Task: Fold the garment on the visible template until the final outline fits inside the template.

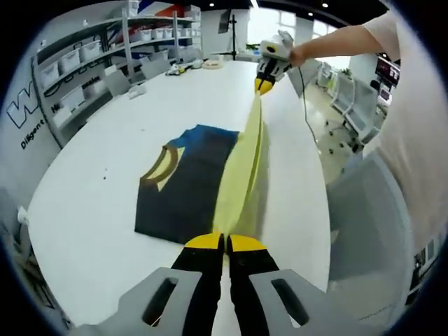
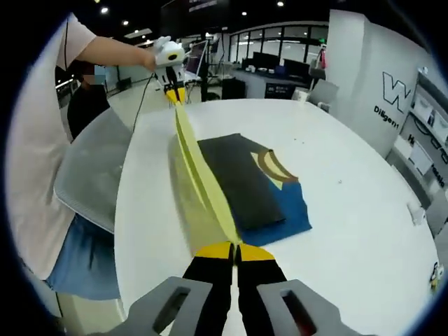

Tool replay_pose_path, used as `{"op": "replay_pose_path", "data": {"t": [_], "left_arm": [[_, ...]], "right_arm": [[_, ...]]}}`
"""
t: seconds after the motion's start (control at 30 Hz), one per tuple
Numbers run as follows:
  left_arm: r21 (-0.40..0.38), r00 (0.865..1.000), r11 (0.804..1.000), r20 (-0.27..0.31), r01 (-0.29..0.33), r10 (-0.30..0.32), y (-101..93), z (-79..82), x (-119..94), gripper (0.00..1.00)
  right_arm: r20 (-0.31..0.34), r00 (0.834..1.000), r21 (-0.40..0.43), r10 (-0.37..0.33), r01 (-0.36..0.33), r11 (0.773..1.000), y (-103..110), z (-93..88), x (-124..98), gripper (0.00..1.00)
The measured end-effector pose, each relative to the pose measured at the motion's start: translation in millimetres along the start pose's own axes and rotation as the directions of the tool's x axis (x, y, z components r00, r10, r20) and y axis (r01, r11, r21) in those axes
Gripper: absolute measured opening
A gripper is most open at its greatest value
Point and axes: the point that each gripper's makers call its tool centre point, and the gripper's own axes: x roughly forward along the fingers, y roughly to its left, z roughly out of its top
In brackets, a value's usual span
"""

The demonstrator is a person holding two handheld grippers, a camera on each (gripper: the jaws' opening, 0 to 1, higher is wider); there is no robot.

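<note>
A dark navy garment (image 1: 183,192) (image 2: 246,183) with a blue upper part and a brown collar (image 1: 161,168) (image 2: 274,168) lies flat on the white table (image 1: 91,203) (image 2: 364,231). Its yellow side (image 1: 241,171) (image 2: 199,178) is lifted off the table and stretched taut between the two grippers. In the left gripper view, my left gripper (image 1: 225,242) is shut on the near end of the yellow fabric, and the right gripper (image 1: 266,84), held in a hand, pinches the far end. In the right gripper view, my right gripper (image 2: 234,250) is shut on the near end and the left gripper (image 2: 173,92) clamps the far end.
The person's torso (image 1: 413,133) (image 2: 35,140) stands at the table's long edge beside a grey chair (image 1: 364,210) (image 2: 94,164). Shelves with white bins (image 1: 77,56) line the wall. Small items (image 1: 210,64) lie at the table's far end.
</note>
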Motion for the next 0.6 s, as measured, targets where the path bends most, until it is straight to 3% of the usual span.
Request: {"op": "replay_pose_path", "data": {"t": [0.27, 0.6], "left_arm": [[-0.069, 0.998, 0.996, -0.024, -0.054, 0.052, 52.2, 6.5, 11.9, 0.0], [-0.141, 0.992, 0.983, -0.064, -0.114, 0.106, 108.7, 10.3, 37.3, 0.0]], "right_arm": [[-0.005, 1.0, -0.008, -0.026, 0.026, 1.0, -44.1, 17.5, 16.5, 0.0], [-0.036, 0.999, 0.026, -0.04, 0.041, 0.999, -92.8, 18.3, 41.5, 0.0]]}}
